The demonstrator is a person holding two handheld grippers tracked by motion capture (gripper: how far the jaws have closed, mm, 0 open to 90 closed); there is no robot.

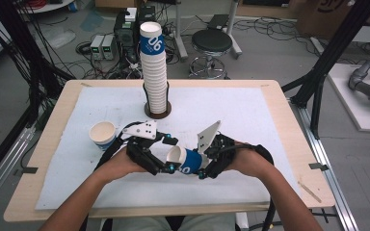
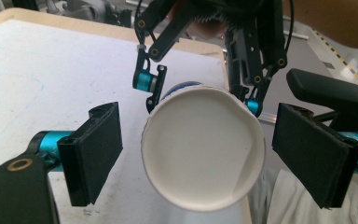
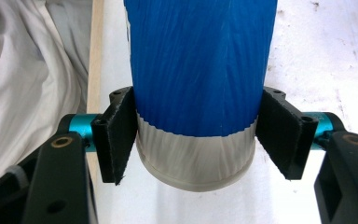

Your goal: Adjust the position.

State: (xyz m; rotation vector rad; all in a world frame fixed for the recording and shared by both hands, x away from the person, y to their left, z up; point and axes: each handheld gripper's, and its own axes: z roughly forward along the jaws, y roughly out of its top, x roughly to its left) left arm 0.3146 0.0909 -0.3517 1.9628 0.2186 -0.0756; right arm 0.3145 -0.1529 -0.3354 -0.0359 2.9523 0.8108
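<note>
White bench cover (image 1: 279,120) lies under both claws; right claw (image 1: 203,169) clamps the blue cup (image 1: 185,161) near its base, left claw (image 1: 161,161) stands apart around its rim. A hard squeeze could crush it.

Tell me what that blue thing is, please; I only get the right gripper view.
Observer: A paper cup, held on its side. Its open mouth faces the left gripper.
Operator: Is that gripper grabbing it too?
Observer: No, its jaws stand open on either side of the rim, not touching it.
Operator: Any more cups around?
Observer: A tall stack stands farther back, and one loose cup sits upright beside the left gripper.
</note>
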